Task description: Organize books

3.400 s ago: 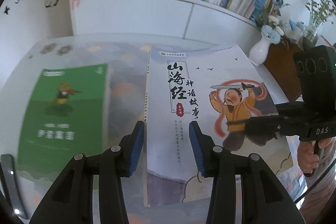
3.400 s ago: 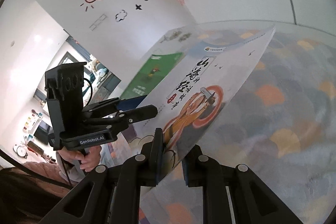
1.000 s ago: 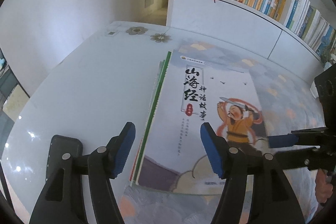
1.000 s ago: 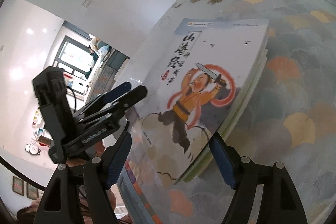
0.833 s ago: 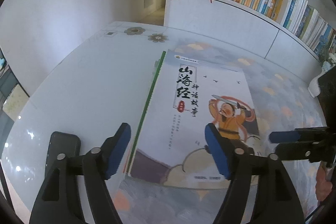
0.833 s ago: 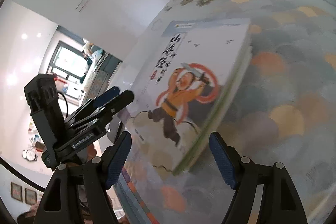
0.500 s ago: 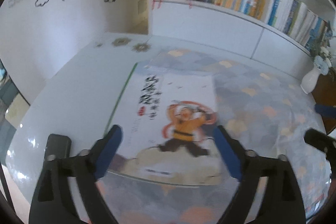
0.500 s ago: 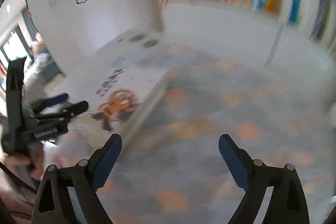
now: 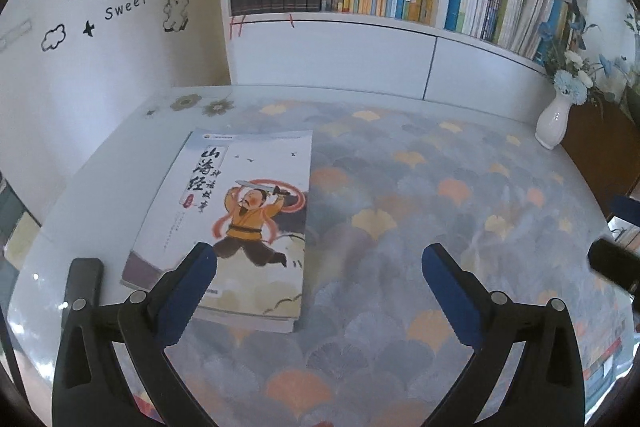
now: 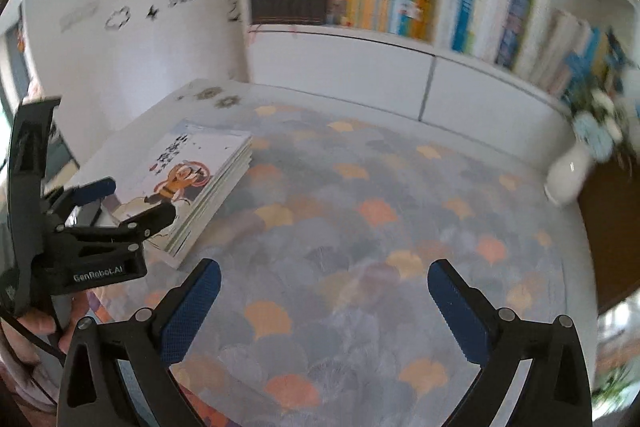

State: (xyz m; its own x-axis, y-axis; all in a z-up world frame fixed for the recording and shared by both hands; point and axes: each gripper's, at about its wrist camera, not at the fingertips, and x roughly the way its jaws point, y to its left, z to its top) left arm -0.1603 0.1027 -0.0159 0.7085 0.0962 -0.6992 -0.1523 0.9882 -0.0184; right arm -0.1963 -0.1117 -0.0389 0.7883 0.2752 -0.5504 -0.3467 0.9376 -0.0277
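Both grippers point(image 9: 316, 259) point(image 10: 324, 277) withdrawn, jaws wide, empty

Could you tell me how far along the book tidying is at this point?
Done: the books on the table sit in one squared stack, the illustrated book on top. In hand: nothing; the left gripper and right gripper are both open and empty, their jaws having just been opening. Left: apparently nothing; whether the stack should go to the shelf isn't shown.

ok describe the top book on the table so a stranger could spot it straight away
On the table with the fan-patterned cloth, below the white bookshelf, a small stack of books lies flat. The top book has a white cover with black brush characters and a cartoon swordsman in orange.
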